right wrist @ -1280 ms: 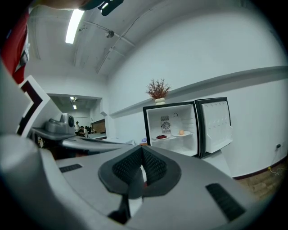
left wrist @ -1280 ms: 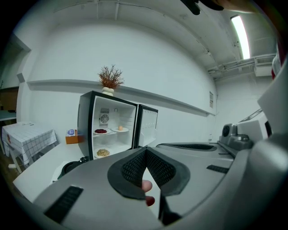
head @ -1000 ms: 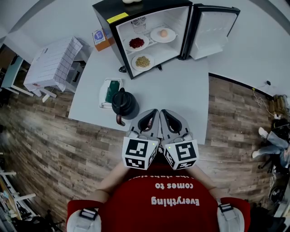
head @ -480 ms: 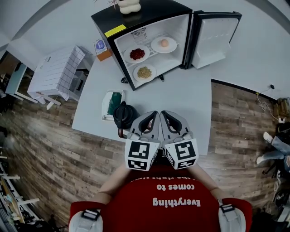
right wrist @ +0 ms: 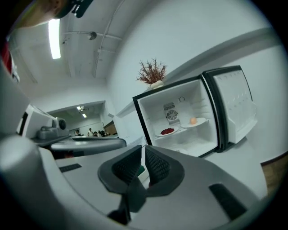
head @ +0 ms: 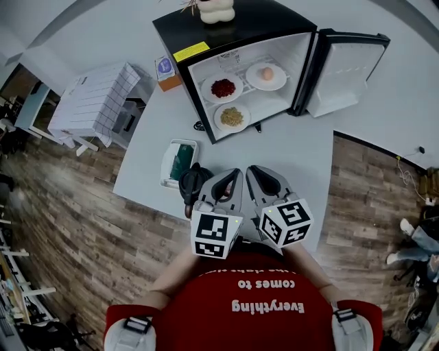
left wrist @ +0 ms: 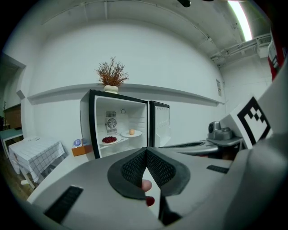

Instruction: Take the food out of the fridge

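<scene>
Left claw (head: 235,175), right claw (head: 252,171) clenched, empty, side by side over desk (head: 288,154). Fridge (head: 247,27) open at 12 o'clock: red-food plate (head: 210,88), egg plate (head: 255,77), grain plate (head: 219,118) inside.

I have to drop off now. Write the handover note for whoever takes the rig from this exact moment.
Left gripper: shut, empty.
Right gripper: shut, empty.
Both are side by side over the near edge of the table, pointing at the fridge.
Fridge: door open. The plate of red food and the plate with an egg-like item are on the upper shelf, and the plate of yellowish food is below.
Done: fridge opened; nothing is out yet.
Left: take out all three plates. The black kettle and tray occupy the table's near left.
</scene>
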The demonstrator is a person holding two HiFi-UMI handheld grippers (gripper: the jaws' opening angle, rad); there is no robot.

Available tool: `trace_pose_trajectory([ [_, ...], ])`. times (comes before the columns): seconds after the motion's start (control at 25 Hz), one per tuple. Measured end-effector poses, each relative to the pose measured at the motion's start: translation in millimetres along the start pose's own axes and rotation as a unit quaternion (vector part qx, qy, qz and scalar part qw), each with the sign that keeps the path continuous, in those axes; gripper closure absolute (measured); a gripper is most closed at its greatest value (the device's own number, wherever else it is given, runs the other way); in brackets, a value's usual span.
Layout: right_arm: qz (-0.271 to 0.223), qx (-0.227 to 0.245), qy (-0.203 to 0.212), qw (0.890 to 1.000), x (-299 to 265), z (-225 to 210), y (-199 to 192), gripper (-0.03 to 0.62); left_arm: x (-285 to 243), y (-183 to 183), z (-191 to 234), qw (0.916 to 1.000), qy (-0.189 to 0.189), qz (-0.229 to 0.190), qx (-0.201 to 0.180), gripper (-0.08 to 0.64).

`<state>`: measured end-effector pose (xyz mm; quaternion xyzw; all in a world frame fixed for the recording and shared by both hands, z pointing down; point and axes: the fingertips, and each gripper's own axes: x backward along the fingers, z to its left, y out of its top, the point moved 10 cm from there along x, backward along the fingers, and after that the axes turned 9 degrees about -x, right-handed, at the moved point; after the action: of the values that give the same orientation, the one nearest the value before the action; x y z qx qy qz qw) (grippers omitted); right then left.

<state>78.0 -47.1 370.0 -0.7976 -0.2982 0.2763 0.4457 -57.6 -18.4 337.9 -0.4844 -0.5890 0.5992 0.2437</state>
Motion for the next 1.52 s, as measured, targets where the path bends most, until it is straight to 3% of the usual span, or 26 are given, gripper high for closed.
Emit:
trace_pose_trajectory([
  [0.24, 0.032, -0.079, 0.03, 0.996, -37.4, -17.4, 1.4, 0.575, -13.0, -8.8, 17.6, 0.9999, 0.014, 0.004, 0.009, 0.558],
  [0.4, 0.044, -0.155, 0.037, 0.986, -63.6, -38.1, 5.8, 0.575, -26.0, -12.0, 30.9, 0.9996, 0.016, 0.011, 0.019, 0.557],
  [0.52, 0.061, -0.234, 0.047, 0.969, -86.3, -58.8, -0.6, 0.569, -37.1, -16.0, 39.7, 0.9993, 0.018, 0.017, 0.027, 0.558],
  [0.64, 0.079, -0.317, 0.06, 0.943, -105.8, -75.6, -10.2, 0.526, -47.7, -21.2, 46.4, 0.9992, 0.012, 0.019, 0.034, 0.558],
  [0.8, 0.091, -0.39, 0.066, 0.914, -131.2, -93.5, -17.7, 0.509, -58.3, -28.4, 53.1, 0.9984, 0.0, 0.021, 0.054, 0.558],
  [1.12, 0.081, -0.447, 0.078, 0.887, -181.1, -123.0, -0.9, 0.468, -66.9, -37.0, 56.0, 0.9973, -0.005, 0.022, 0.07, 0.558],
  [1.4, 0.072, -0.431, 0.062, 0.898, -215.4, -137.4, 16.2, 0.465, -73.5, -45.9, 57.3, 0.9968, -0.011, 0.03, 0.073, 0.558],
  [1.52, 0.069, -0.433, 0.057, 0.897, -226.1, -142.2, 19.1, 0.465, -75.3, -47.8, 58.7, 0.9964, -0.012, 0.034, 0.076, 0.558],
])
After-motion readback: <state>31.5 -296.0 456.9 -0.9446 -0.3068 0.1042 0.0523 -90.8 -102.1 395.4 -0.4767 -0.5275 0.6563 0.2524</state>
